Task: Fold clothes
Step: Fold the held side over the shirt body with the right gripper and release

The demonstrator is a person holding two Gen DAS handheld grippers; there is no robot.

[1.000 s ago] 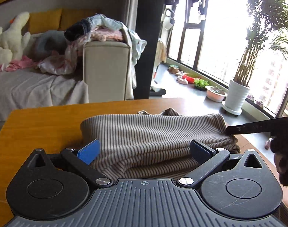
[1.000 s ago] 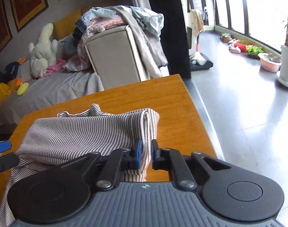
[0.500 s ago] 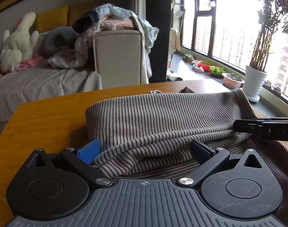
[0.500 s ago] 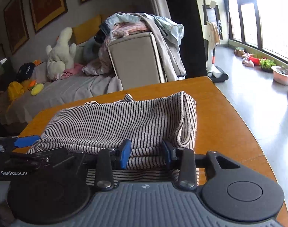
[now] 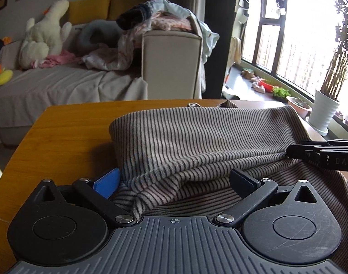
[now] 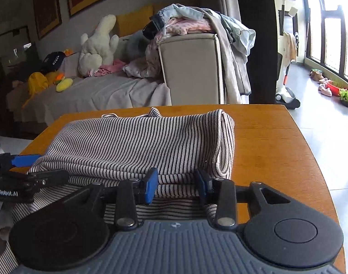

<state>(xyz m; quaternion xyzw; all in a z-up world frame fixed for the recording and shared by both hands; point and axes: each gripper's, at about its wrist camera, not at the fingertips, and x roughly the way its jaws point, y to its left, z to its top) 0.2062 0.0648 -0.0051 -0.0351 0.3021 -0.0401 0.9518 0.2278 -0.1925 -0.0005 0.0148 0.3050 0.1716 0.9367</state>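
Clothing on the tabletop [image 6: 276, 137] amounts to one striped garment [image 6: 139, 143], folded over itself and reaching from the near edge almost to the far one. Left claw [image 5: 174, 182] gapes wide, its fingers straddling the garment's near folds and gripping nothing. Right claw [image 6: 177, 183] is about half open around the stacked layers; whether its pads press the cloth is unclear.

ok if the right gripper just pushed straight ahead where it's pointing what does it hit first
Most likely the folded striped garment: its stacked near edge already sits between the open fingers of the right gripper, with the wooden table beyond.
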